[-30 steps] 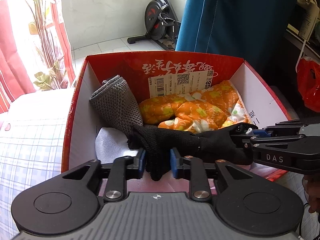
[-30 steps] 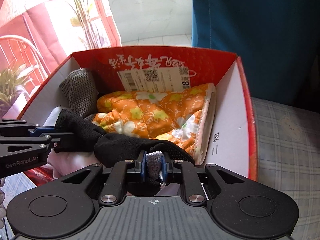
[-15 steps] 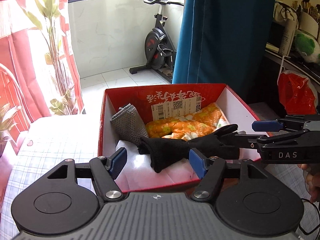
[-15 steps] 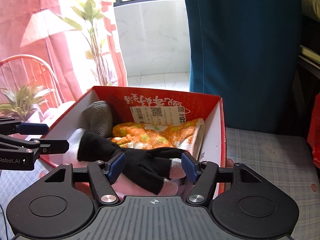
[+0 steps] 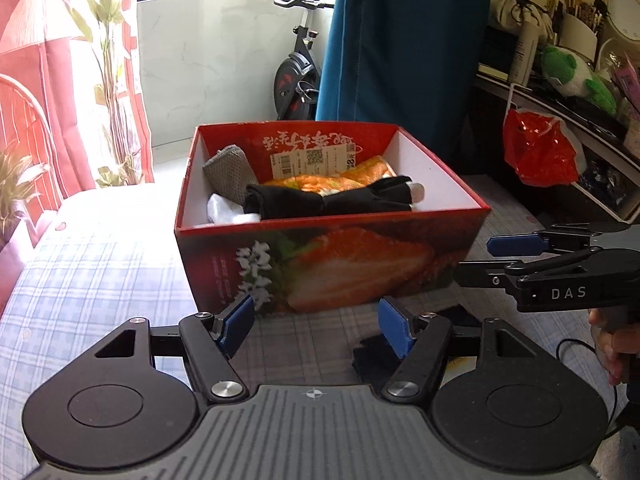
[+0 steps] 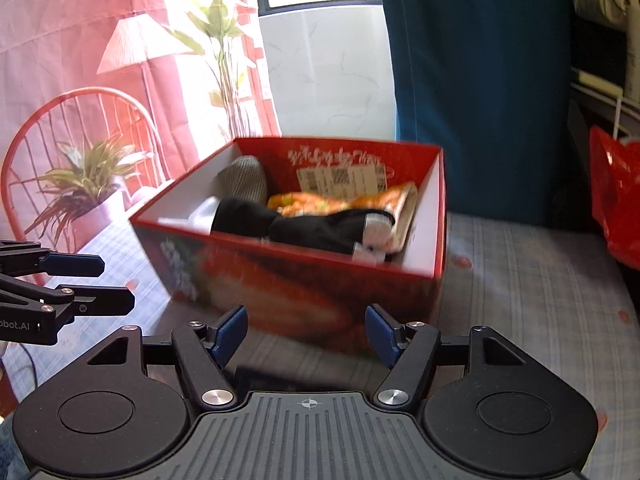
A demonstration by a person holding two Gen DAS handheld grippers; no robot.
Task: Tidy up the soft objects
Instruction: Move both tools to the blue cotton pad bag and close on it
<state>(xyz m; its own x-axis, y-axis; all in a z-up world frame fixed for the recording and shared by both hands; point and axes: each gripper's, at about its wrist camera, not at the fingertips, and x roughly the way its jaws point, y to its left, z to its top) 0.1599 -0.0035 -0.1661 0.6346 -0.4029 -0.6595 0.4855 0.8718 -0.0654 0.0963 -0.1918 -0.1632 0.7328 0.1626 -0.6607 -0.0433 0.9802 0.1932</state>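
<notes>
item: red cardboard box, strawberry print on its near outer wall, a white barcode label stuck inside its far wall. it stood on a surface covered in blue checked cloth.

contents: black gloves, laid across the front of the box on top of the other pieces, pale fingertips toward the right wall; an orange flowered cloth behind them; a grey knitted piece propped in the far left corner; something white under it at the left, not identifiable.

left gripper: jaws wide apart, nothing between them, held short of the box's near wall and touching nothing.

right gripper: jaws likewise wide and empty, before the near right corner of the box. seen from the left wrist it stood to the right of the box, a hand gripping its handle.

surroundings: teal curtain, exercise bike, red patterned drape, red plastic bag hung from a shelf.
</notes>
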